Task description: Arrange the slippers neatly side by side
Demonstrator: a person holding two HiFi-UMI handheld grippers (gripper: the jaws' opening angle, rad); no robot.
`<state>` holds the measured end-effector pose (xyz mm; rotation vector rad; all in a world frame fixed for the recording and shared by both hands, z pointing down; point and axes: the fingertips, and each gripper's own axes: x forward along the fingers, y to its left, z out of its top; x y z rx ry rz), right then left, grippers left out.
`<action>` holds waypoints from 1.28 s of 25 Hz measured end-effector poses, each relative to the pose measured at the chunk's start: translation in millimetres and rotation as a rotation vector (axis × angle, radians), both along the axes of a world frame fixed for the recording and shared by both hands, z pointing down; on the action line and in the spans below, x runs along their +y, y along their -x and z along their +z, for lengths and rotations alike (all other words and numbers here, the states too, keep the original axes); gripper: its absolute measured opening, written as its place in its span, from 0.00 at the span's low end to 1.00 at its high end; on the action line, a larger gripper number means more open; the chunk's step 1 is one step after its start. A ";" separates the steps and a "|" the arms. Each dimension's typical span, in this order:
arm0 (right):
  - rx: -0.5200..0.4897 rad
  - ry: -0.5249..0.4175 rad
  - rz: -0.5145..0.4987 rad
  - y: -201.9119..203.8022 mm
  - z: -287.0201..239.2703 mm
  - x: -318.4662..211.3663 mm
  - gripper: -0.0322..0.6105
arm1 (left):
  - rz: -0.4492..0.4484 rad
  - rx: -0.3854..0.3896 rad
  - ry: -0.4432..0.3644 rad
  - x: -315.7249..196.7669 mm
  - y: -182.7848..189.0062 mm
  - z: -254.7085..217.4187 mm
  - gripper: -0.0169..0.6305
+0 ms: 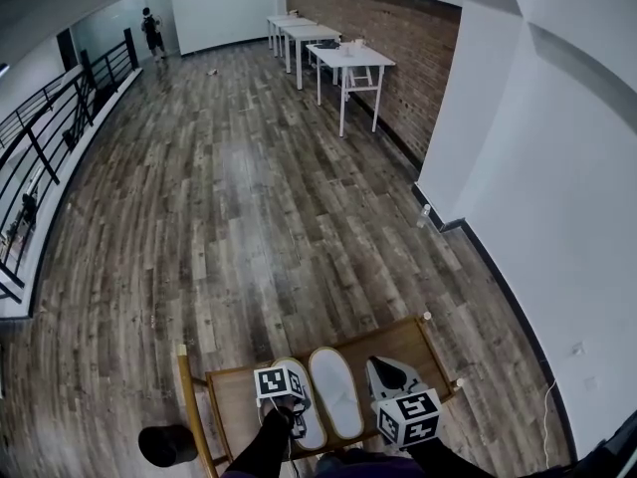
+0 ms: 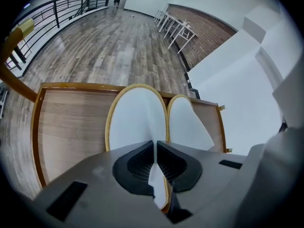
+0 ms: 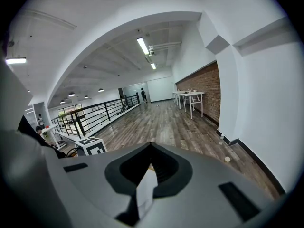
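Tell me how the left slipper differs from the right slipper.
The left slipper is pinched at its near edge by the left hand-held gripper; the right slipper is not in those jaws. In the head view that gripper hides part of the left slipper, while the right slipper shows whole. Both are white with tan rims, lying side by side on the wooden rack.

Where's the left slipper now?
Left slipper: head view bottom centre, on the wooden rack, left of the other slipper, pinched by the left gripper.
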<state>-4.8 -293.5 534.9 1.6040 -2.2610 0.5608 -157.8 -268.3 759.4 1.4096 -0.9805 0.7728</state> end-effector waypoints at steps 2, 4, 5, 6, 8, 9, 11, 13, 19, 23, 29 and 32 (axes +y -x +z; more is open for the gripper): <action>0.000 0.002 0.003 -2.0 0.5 -0.8 0.05 | -0.002 -0.002 0.006 0.4 0.0 2.6 0.05; 0.002 0.005 0.006 -4.2 0.8 -1.3 0.05 | 0.002 -0.001 0.006 0.3 -0.9 3.9 0.05; 0.003 0.007 0.007 -4.8 0.6 -1.7 0.05 | 0.005 0.001 0.007 -0.1 -1.3 4.3 0.05; 0.004 0.007 0.008 -5.1 0.4 -2.3 0.05 | 0.009 0.003 0.009 -0.4 -1.5 4.4 0.05; 0.006 0.008 0.008 -5.0 0.3 -3.0 0.05 | 0.021 0.006 0.012 -1.1 -1.7 4.7 0.05; 0.007 0.009 0.009 -4.8 0.7 -2.9 0.05 | 0.026 0.006 0.012 -1.3 -1.8 5.3 0.05; 0.008 0.011 0.009 -4.1 1.8 -2.2 0.05 | 0.033 0.007 0.011 -0.7 -1.9 6.5 0.05; 0.008 0.014 0.009 -3.7 2.3 -1.9 0.05 | 0.039 0.004 0.003 -0.2 -3.1 6.3 0.05; 0.005 0.014 0.005 -1.9 2.6 -2.3 0.05 | 0.016 0.036 -0.012 -0.9 -6.8 5.3 0.05; 0.002 0.013 -0.005 1.6 2.8 -2.6 0.05 | -0.023 0.091 0.014 -0.2 -9.2 3.0 0.05; -0.013 0.008 -0.021 9.9 3.0 -2.6 0.05 | -0.082 0.146 0.029 1.2 -10.9 -1.1 0.12; -0.016 0.006 -0.032 13.9 2.7 -2.5 0.05 | -0.098 0.163 0.032 2.3 -11.8 -4.9 0.12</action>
